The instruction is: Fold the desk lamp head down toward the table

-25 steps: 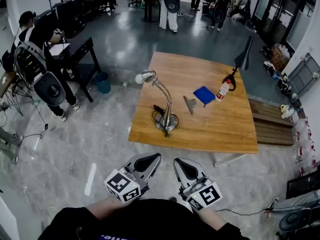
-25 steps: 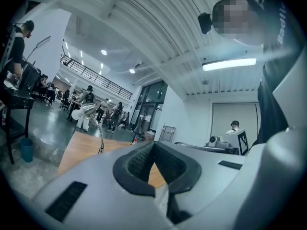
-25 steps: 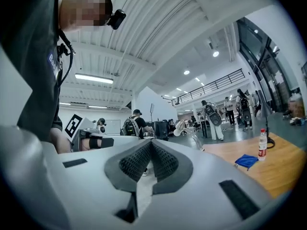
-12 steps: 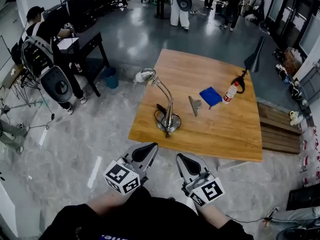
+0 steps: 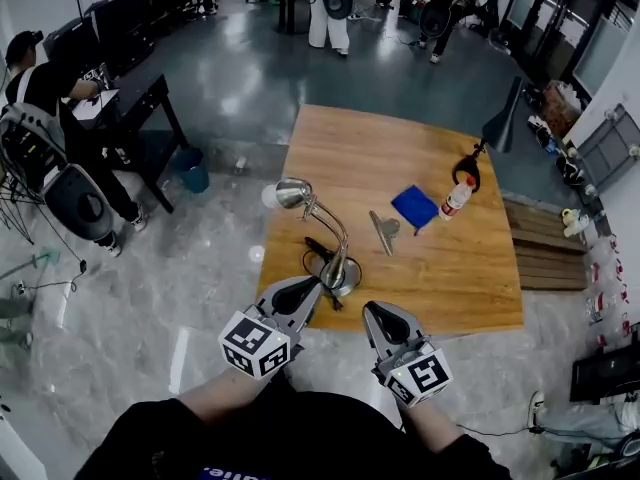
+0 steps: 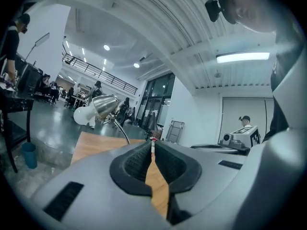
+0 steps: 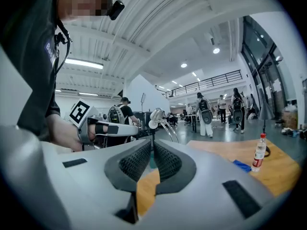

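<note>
Lamp head sits high on its arched neck, bulb poking past the left edge of the table. From my left gripper it lies ahead and upward, closer than from my right gripper. Both hover at the table's front edge, jaws pressed together, holding nothing.

Bright, even indoor light from ceiling strips; soft glare on the polished floor; edges bend strongly, corners black in both gripper views.
</note>
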### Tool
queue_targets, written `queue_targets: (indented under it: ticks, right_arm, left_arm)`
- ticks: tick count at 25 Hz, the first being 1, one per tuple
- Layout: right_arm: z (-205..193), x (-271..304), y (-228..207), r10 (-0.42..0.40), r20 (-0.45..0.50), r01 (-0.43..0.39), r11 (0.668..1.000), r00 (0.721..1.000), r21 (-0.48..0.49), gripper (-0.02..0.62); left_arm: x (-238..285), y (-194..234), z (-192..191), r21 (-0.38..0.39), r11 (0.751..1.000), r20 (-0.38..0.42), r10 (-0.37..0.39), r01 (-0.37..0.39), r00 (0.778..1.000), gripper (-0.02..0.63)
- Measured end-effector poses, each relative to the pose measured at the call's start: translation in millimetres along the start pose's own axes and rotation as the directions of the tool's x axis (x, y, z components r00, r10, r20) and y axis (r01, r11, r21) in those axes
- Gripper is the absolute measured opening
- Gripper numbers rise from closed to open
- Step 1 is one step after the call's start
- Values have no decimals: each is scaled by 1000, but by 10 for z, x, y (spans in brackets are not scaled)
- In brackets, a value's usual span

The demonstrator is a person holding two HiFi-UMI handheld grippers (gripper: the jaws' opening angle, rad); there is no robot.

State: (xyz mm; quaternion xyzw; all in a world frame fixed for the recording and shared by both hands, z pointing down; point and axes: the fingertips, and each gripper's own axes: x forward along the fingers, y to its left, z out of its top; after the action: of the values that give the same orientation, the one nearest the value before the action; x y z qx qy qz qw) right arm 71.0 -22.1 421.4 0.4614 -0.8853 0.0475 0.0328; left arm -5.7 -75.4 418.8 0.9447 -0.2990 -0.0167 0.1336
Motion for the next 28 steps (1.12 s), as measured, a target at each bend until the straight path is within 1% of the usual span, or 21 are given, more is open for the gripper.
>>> queue_targets:
  ticks: [2, 4, 6, 8, 13, 19, 22, 25, 28]
  right_arm:
    - [1, 142, -132, -42, -9, 42, 999, 999, -4, 5]
    - [-23, 273, -256, -73, -17, 73, 997, 997, -5, 9]
    - [-79, 379, -369, -89, -29, 89, 996, 996, 0, 12]
    - [-146, 452, -451, -85, -41, 86, 996, 996, 8, 17]
    - [-377, 602, -657, -8, -88, 8, 1000, 996, 5, 33]
    - [-625, 798, -859, 78, -140, -79, 997, 987, 0, 63]
    - [-803, 931, -940, 100, -182, -107, 994, 978, -29, 81]
    - [-968, 1089, -1018, 106, -218, -121, 991, 970, -57, 116]
    - [-1097, 1246, -1053, 117, -253, -142, 986, 960, -83, 135]
  left_arm:
    - [141, 130, 5, -6, 1000, -20, -31, 31, 999, 15]
    - [279, 265, -10, -11, 999, -40, -51, 51, 998, 37]
    - [403, 400, -37, -30, 998, -54, -51, 50, 997, 61]
    - [492, 500, -68, -45, 998, -65, -39, 36, 997, 76]
    - [661, 632, -124, -58, 998, -80, 27, -32, 996, 101]
    - [793, 732, -90, -58, 993, -80, 100, -105, 992, 106]
    - [853, 770, -46, -56, 991, -75, 121, -125, 990, 109]
    - [931, 788, -11, -62, 989, -72, 133, -137, 989, 112]
    - [1003, 814, 12, -106, 983, -72, 141, -148, 987, 115]
